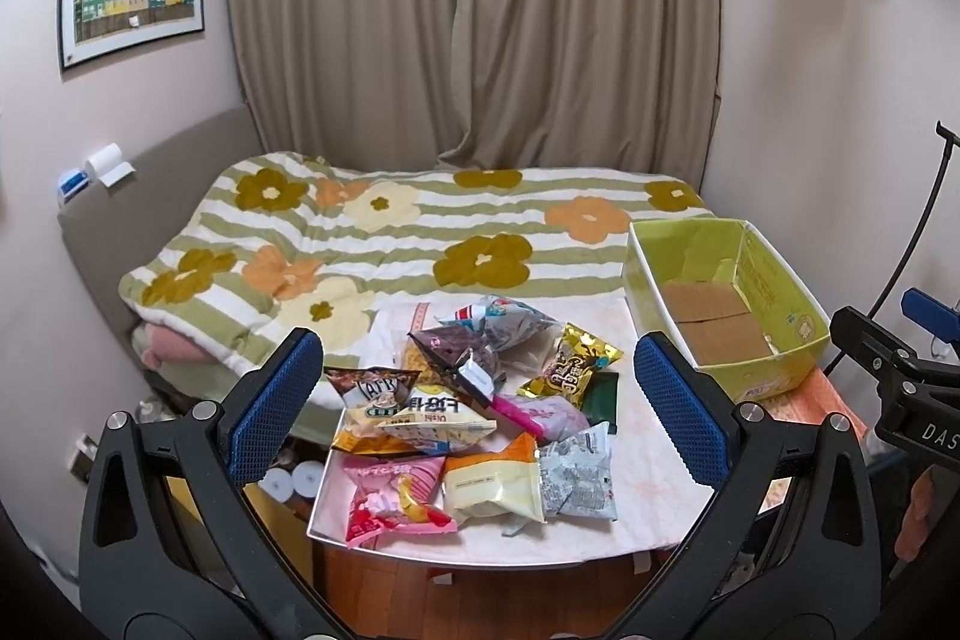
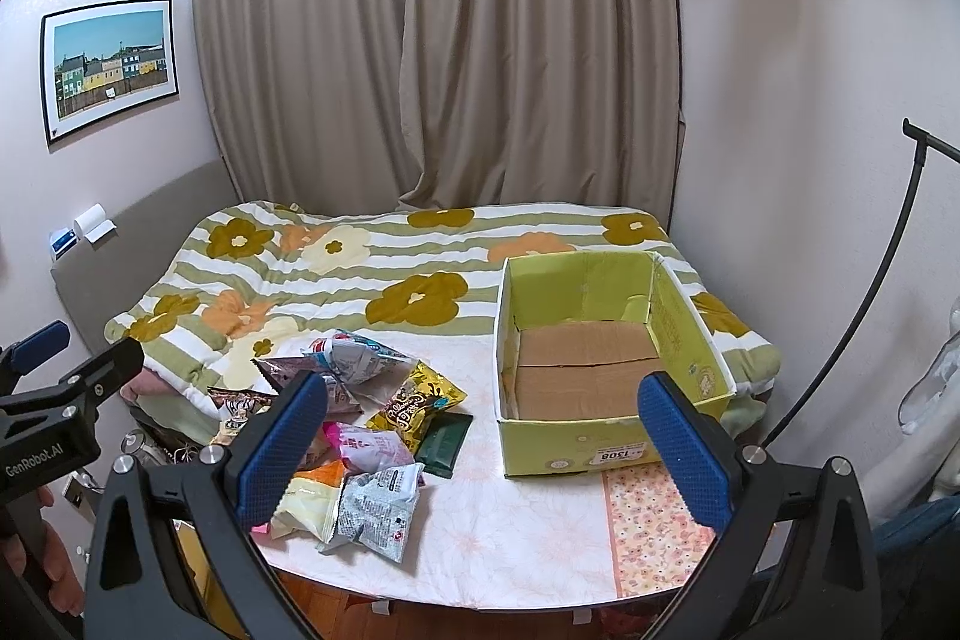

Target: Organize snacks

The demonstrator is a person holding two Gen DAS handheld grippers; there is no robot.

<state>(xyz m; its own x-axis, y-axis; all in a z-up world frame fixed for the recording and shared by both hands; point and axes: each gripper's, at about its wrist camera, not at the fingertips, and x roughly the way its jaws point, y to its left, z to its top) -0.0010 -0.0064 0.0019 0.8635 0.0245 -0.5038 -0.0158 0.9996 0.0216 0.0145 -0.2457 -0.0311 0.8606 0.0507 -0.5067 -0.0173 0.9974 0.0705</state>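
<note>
A pile of snack packets lies on the small white table; it also shows in the right wrist view. It includes a gold packet, a pink packet and a silver packet. An empty green cardboard box stands at the table's right; it also shows in the right wrist view. My left gripper is open and empty above the pile. My right gripper is open and empty, between the pile and the box.
A bed with a flowered striped blanket lies behind the table. Curtains hang at the back. A black stand leans at the right wall. White rolls sit low on the left of the table.
</note>
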